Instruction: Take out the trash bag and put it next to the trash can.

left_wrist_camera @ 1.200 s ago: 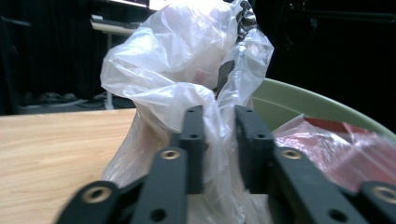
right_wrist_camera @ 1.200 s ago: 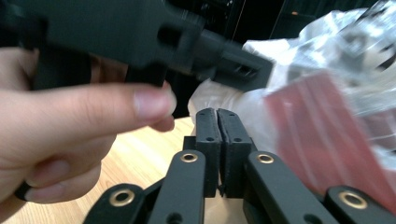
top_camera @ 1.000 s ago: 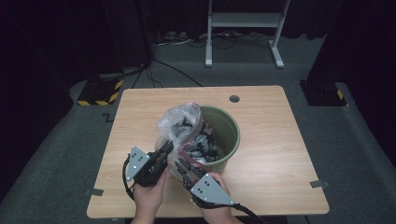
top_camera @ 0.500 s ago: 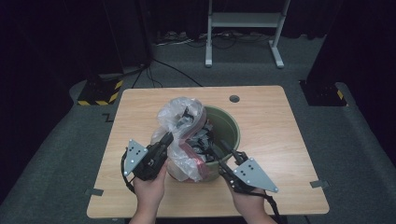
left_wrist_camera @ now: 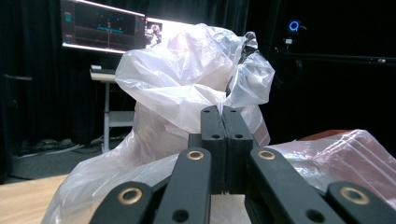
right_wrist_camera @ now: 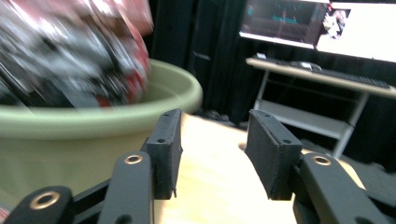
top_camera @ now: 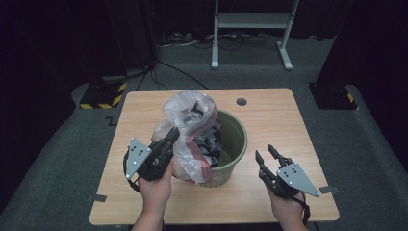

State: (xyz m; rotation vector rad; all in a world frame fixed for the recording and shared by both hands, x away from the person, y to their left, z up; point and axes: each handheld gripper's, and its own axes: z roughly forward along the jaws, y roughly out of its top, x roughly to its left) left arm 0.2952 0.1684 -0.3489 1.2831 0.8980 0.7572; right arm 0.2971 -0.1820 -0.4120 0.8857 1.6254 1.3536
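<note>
Scene: a person at a wooden table (top_camera: 269,115) holds a pair of black tongs in each hand; a green bin (top_camera: 235,137) stands mid-table with a clear plastic bag (top_camera: 190,113) rising out of it.
Bag: crumpled, see-through, with dark scraps and red patches inside; it bulges over the bin's left rim and stands taller than the bin.
Bag's long axis: roughly upright, leaning toward the left rim and the left hand.
Left tongs (top_camera: 172,135): jaws pressed together, pinching a fold of the bag's film; in the left gripper view the film (left_wrist_camera: 187,88) runs into the seam between the closed jaws.
Right tongs (top_camera: 266,155): jaws spread with nothing between them; they have just been opening. They sit just to the right of the bin, apart from bag and bin.
Right gripper view: the bin's rim (right_wrist_camera: 140,112) lies to the left of the open jaws (right_wrist_camera: 215,149), with bare table ahead.
Nearer hand: the left, already on the bag; the bag lies to the left of the right tongs, across the bin.
Key relation: a lift looks likely to turn on the left grip alone, unless the right tongs come back across the rim.
Writing: none readable on bag or bin; the screens behind are too blurred to read.
</note>
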